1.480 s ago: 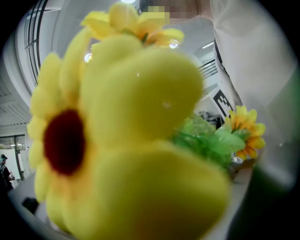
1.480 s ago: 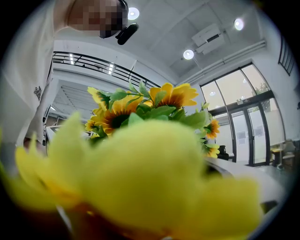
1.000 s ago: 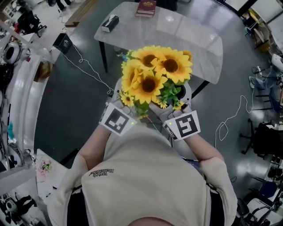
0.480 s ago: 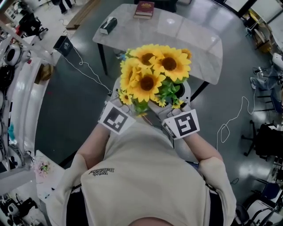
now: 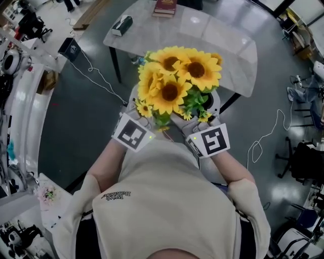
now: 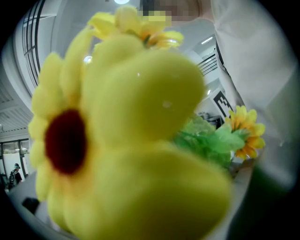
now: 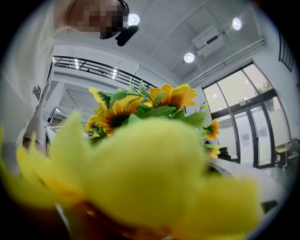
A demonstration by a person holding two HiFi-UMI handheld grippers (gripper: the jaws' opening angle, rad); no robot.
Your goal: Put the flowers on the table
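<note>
Flowers [image 5: 174,81] are inching closer to the desk [image 5: 223,40], not down yet. Petals are hiding the left claw [image 5: 136,126] and right claw [image 5: 202,132], so can't tell their grip.

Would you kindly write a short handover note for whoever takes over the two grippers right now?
Left gripper: tucked under the flowers. Petals fill its own view, so I cannot tell how the jaws stand.
Right gripper: the same, at the bunch's other side.
Flowers: a sunflower bunch, held up in the air at the person's chest between both grippers, at the near edge of the table.
Done: flowers are in hand.
Left: bring them over the table, set them down on a bare stretch, probably clear of the book at the far edge, then let go.
</note>
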